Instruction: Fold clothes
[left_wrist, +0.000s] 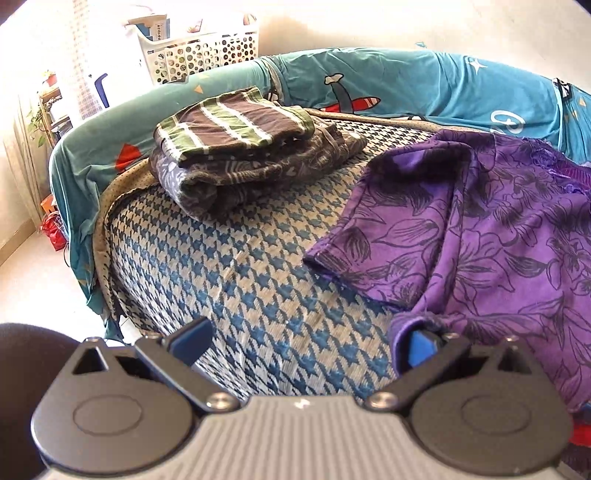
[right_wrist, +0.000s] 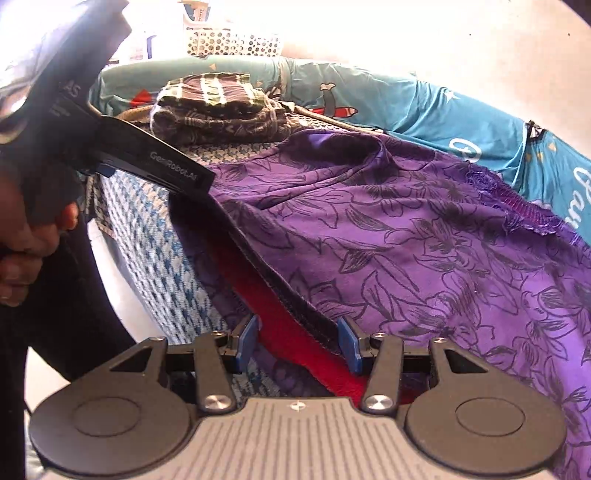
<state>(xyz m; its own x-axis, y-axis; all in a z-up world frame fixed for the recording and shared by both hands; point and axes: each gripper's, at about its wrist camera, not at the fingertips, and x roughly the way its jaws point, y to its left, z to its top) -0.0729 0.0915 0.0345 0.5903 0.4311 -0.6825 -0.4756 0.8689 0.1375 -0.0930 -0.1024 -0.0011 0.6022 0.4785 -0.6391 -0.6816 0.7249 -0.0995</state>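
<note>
Across the bed with its blue-and-cream houndstooth woven cover (left_wrist: 236, 266), a purple T-shirt printed with black outline flowers (left_wrist: 498, 236) lies spread from about three o'clock in the left wrist view, one short sleeve reaching toward the centre. The left tongs (left_wrist: 306, 341) sit at six o'clock with their blue pads far apart; the right-hand pad is tucked against a rolled purple edge of the shirt, while the left-hand pad hangs over bare cover, so nothing is pinched between them. At eleven o'clock, well apart from the shirt, a folded pile rests on the bed: a brown-and-green striped garment (left_wrist: 232, 122) stacked on a grey patterned one (left_wrist: 258, 166). Behind it, at twelve o'clock, a teal sheet with cartoon prints (left_wrist: 406, 81) covers the raised far edge of the bed, and a white perforated plastic laundry basket (left_wrist: 207, 51) stands beyond. From the right wrist view, the right tongs (right_wrist: 301, 341) stand about half open at six o'clock, and a dark hemmed edge of the purple shirt runs down between the pads over red fabric (right_wrist: 295, 343); whether the pads press on that hem I cannot tell. At nine o'clock a hand (right_wrist: 22, 254) grips the other black tool.
</note>
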